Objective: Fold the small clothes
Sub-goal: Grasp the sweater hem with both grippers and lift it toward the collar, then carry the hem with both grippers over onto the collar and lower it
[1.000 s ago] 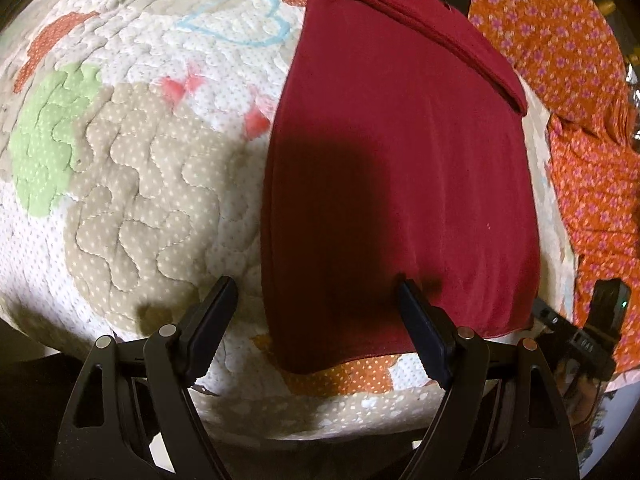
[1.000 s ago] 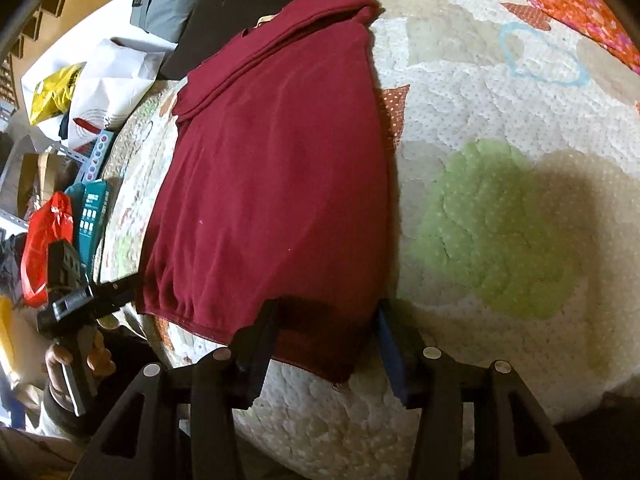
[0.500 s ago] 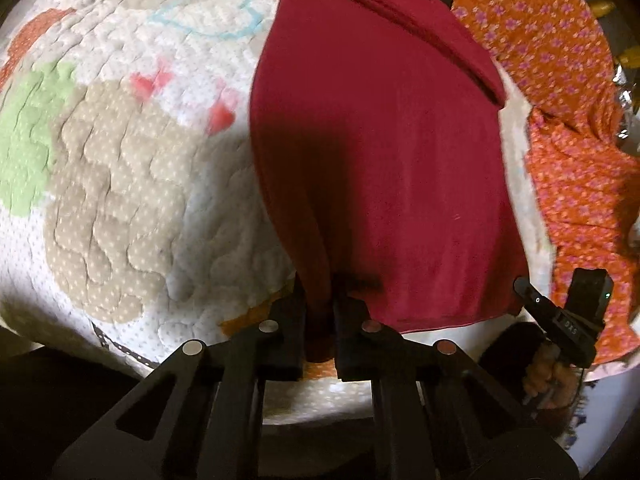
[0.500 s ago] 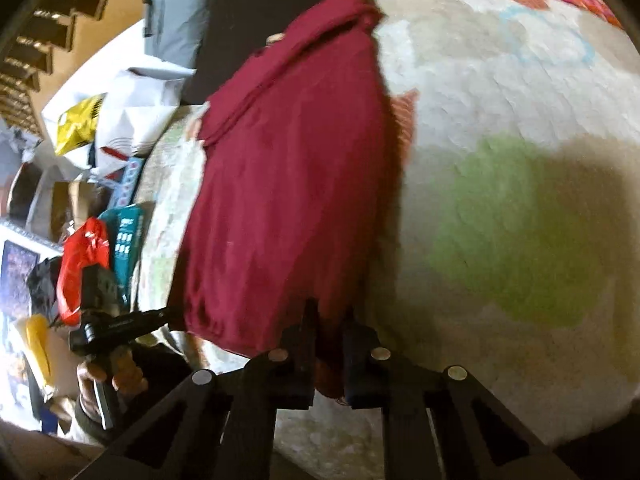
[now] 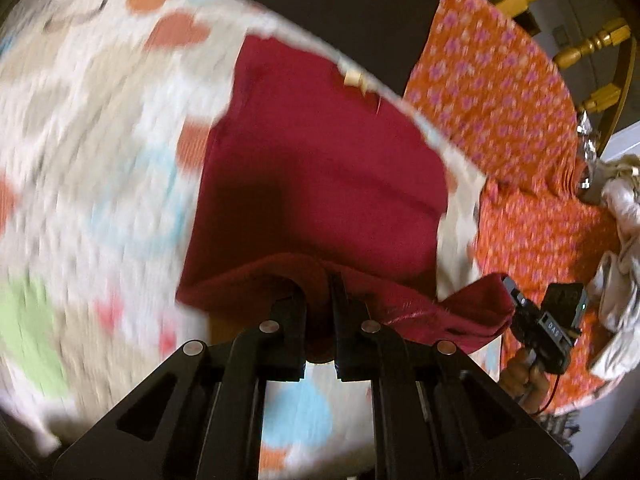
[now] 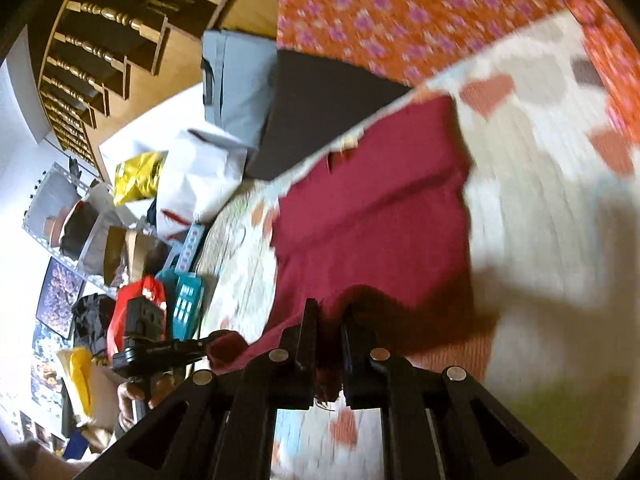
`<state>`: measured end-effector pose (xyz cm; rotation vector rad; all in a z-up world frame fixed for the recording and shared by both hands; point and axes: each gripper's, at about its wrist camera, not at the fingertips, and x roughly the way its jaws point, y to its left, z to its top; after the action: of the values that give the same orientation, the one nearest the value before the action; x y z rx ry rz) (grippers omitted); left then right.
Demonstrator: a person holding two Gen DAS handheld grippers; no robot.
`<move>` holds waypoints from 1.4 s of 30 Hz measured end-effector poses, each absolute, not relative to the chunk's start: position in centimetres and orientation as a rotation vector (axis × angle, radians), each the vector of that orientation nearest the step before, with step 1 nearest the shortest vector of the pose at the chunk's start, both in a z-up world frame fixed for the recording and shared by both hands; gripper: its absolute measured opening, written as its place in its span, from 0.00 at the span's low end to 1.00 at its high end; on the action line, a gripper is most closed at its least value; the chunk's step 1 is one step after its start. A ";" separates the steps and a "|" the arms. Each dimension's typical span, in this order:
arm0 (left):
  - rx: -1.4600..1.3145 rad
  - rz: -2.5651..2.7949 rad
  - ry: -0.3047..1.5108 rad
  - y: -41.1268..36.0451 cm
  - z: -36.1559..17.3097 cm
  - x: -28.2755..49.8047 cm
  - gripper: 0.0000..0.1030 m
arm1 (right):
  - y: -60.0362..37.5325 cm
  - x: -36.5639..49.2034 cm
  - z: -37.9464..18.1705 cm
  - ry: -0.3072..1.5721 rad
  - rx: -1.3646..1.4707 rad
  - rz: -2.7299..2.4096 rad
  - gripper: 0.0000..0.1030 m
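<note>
A dark red garment lies on a patterned quilt, with its near hem lifted off the quilt and carried over the rest of it. My left gripper is shut on one part of that hem. In the same view, at the right, my right gripper pinches the hem's other corner. The right wrist view shows the garment again, my right gripper shut on the hem, and my left gripper at the left edge of the cloth, with a hand below it.
An orange floral cloth covers the bed beyond the quilt. A black flat item lies past the garment's far end. A wooden chair, a white bundle and shelves with bags border the bed.
Both grippers went from open around the hem to shut on it. They have since risen and moved forward, lifting the near hem off the quilt and over the garment.
</note>
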<state>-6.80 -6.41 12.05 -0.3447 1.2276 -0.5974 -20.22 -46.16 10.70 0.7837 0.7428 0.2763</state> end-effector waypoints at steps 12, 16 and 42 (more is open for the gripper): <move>-0.395 -0.445 1.140 -10.9 11.4 9.0 0.07 | -51.8 -4.2 10.0 0.717 0.792 0.131 0.08; -0.388 -0.407 1.143 -11.1 9.9 11.4 0.07 | -52.6 -0.6 8.3 0.750 0.766 0.101 0.08; -0.480 -0.426 1.031 -9.2 11.2 15.7 0.79 | -55.7 1.9 8.6 0.650 0.809 0.048 0.44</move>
<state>15.68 -9.20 11.16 -0.4805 1.0315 -0.4264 1.89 -55.73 8.64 0.8087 0.6497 0.0479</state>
